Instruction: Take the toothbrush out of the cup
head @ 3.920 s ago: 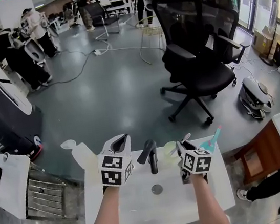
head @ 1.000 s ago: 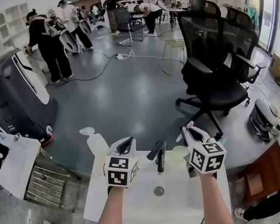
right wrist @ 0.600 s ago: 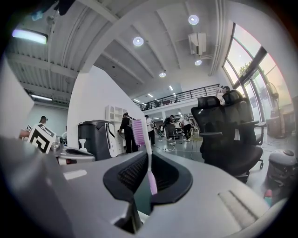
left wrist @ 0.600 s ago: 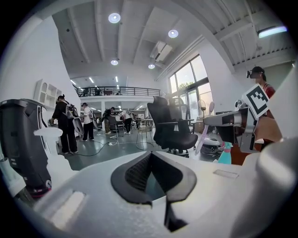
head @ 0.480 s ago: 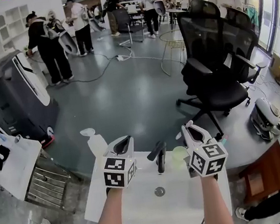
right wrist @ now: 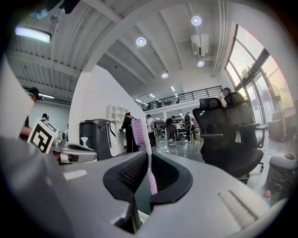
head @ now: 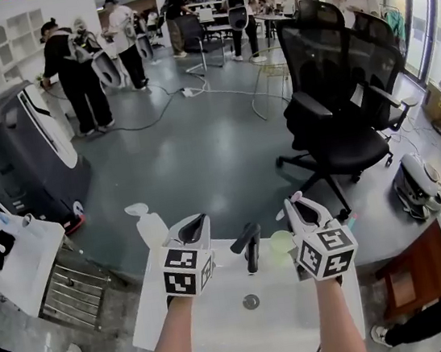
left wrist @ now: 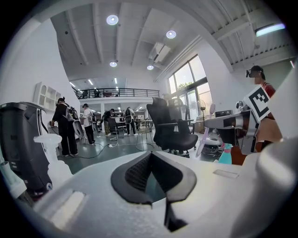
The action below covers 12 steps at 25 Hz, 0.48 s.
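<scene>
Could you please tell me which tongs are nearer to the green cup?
Right. The right tongs, shut on the toothbrush, sit beside the cup; the left tongs are across the faucet.

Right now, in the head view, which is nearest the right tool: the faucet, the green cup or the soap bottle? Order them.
1. Green cup, just left of the right tool.
2. Black faucet, farther left, in the middle.
3. White soap bottle, farthest left.

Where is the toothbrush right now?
The toothbrush is clamped upright in the right gripper, at the head view's right, beside the green cup and faucet.
</scene>
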Tool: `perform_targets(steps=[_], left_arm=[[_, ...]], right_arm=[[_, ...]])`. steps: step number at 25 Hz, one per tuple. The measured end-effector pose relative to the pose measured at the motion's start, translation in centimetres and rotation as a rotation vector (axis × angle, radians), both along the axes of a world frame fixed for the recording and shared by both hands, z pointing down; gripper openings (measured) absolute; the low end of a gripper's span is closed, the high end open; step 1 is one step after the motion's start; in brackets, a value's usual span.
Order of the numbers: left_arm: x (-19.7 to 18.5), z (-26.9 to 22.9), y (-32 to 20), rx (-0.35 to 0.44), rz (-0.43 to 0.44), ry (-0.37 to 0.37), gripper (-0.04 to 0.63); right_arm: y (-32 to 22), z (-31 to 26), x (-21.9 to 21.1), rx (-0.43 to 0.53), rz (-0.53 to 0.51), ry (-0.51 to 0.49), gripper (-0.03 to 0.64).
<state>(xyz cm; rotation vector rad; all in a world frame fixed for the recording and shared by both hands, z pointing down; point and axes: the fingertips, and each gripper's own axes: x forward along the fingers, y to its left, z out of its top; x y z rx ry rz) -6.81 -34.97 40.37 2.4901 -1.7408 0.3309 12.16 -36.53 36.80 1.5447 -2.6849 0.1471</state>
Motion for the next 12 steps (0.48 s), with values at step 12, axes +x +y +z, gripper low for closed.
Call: perform_targets(steps=[12], left_arm=[[-0.46, -0.08, -0.24, 0.004, -0.003, -0.002, -0.002]], right_arm=[[-0.14, -0.07, -0.43, 0.001, -0.004, -0.002, 0.026]])
